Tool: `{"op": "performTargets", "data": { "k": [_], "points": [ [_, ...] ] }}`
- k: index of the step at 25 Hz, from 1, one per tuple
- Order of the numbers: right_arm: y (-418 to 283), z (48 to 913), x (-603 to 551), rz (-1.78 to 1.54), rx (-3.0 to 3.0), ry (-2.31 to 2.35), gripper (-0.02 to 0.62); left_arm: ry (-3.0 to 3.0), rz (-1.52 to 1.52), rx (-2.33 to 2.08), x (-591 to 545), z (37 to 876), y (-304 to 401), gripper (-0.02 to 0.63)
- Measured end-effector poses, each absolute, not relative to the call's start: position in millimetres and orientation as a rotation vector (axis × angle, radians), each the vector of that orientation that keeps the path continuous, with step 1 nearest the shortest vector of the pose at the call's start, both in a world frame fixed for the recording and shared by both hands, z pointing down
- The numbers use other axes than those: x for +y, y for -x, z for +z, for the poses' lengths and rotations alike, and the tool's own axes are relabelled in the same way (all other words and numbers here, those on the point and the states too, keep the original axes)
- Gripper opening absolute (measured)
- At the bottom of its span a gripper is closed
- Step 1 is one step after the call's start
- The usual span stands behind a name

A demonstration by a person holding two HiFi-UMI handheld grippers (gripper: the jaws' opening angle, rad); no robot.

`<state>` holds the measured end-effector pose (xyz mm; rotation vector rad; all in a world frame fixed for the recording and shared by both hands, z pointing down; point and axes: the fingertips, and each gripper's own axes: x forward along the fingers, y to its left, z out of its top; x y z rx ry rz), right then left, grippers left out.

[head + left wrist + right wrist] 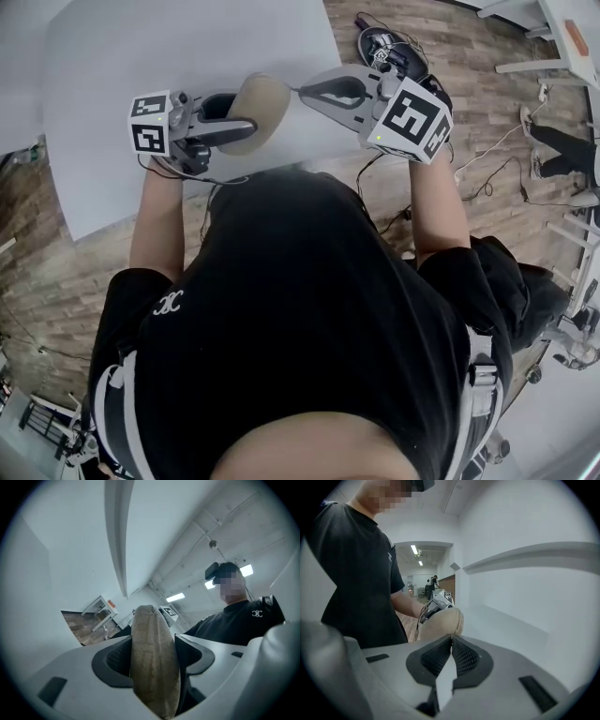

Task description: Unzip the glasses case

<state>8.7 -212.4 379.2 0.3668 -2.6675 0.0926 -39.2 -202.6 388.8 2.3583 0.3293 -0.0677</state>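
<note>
A tan oval glasses case point(264, 105) is held in the air above the near edge of the white table point(187, 47). My left gripper point(234, 114) is shut on its body, with a dark pad on each flat side. In the left gripper view the case point(152, 667) stands on edge and fills the gap of the left gripper point(153, 654). My right gripper point(299, 91) is shut, its tips meeting at the case's right end on a thin zipper pull. In the right gripper view the right gripper point(451, 637) has its pads together right against the case point(440, 622). The zipper line is hidden.
The table's edge runs below both grippers, with wooden floor beyond it. Cables and a dark device point(386, 42) lie on the floor at the upper right. White furniture legs point(548, 37) and another person's legs point(562, 145) are at the far right.
</note>
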Motion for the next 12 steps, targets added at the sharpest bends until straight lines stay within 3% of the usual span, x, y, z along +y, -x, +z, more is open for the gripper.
{"op": "performTargets", "data": {
  "k": [5, 12],
  "points": [
    [-3, 372, -218, -0.018, -2.612, -0.384, 0.021, -2.224, -0.275, 0.314, -214, 382, 43, 0.276],
    [-8, 369, -222, 0.063, -2.658, -0.311, 0.021, -2.179, -0.320, 0.320, -215, 383, 44, 0.276]
  ]
}}
